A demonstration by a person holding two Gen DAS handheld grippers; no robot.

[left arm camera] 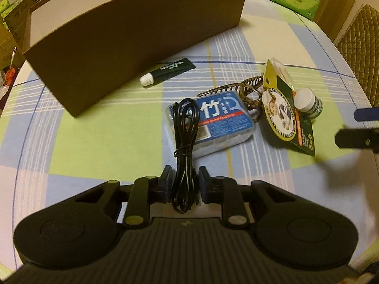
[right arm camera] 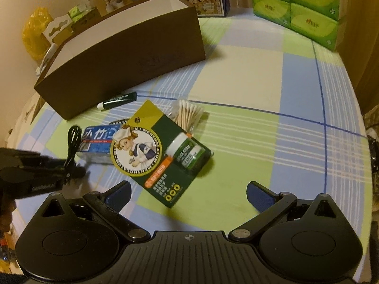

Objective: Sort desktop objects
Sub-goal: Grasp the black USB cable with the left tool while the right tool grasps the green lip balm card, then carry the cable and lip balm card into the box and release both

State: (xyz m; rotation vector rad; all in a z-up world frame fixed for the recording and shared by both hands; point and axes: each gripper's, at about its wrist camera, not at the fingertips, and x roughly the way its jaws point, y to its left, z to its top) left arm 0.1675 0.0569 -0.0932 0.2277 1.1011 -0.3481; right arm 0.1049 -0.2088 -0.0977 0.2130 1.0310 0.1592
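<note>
colours and patterns on the table

the table (right arm camera: 248,75) cloth is a plaid of pale green, light blue and cream with white stripes and dark blue lines. the box (left arm camera: 132,37) is brown outside, white inside. the cable (left arm camera: 186,127) is black. the floss case (left arm camera: 213,120) is clear with a blue, red and white label. the tube (left arm camera: 169,71) is dark green with a white cap. the card (right arm camera: 156,151) is dark green, olive and orange. the tissue packs (right arm camera: 305,7) are bright green. the claw (right arm camera: 188,197) pads are blue.
</note>
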